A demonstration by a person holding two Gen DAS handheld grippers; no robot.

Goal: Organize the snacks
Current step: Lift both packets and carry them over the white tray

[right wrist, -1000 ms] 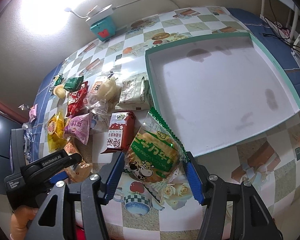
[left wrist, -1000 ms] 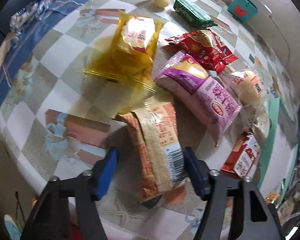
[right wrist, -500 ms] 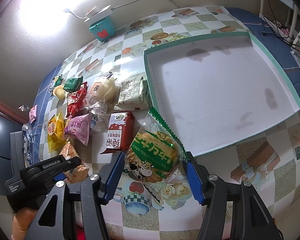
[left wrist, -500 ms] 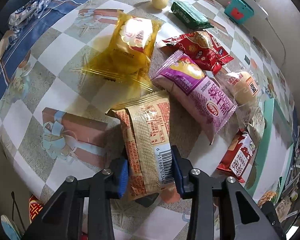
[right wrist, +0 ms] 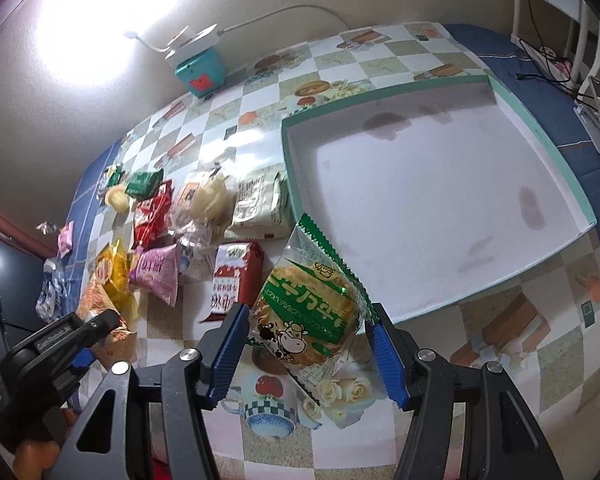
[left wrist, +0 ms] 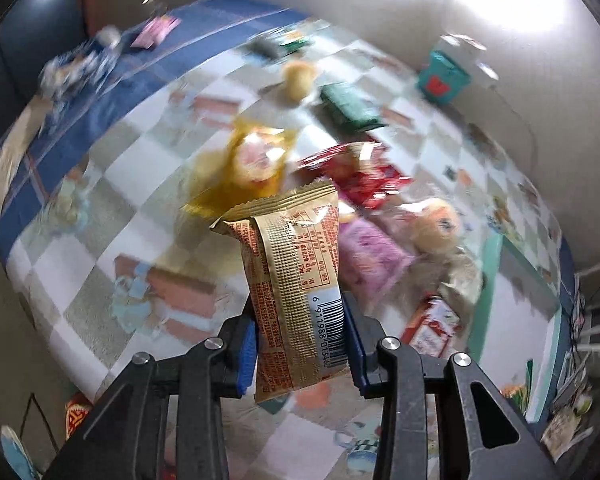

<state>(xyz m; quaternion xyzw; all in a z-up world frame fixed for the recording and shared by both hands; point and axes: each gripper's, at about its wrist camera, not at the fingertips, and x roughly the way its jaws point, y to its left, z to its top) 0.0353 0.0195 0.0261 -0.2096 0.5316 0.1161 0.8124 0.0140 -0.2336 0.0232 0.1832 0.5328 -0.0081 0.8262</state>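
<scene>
My left gripper point(left wrist: 300, 340) is shut on a gold and orange snack packet point(left wrist: 292, 272). The packet hangs clear above the checked tablecloth, barcode end between the blue pads. My right gripper point(right wrist: 306, 340) is shut on a green cookie packet with a cow picture point(right wrist: 312, 312), held just over the near left corner of a teal-rimmed white tray point(right wrist: 538, 130). The tray holds nothing. On the cloth to its left lie loose snacks: a yellow packet point(left wrist: 252, 164), a red one point(left wrist: 360, 176), a purple one point(left wrist: 372, 256) and a wrapped bun point(left wrist: 436, 228).
A teal box point(right wrist: 200, 66) with a white charger and cable on top stands against the wall at the back. A red-and-white packet point(right wrist: 234, 276) and a pale packet point(right wrist: 260, 204) lie beside the tray's left rim. A chair and cables are at the far right.
The left jaws closed on the gold packet and lifted it off the table; that view now blurs. The right gripper stayed put with the green packet.
</scene>
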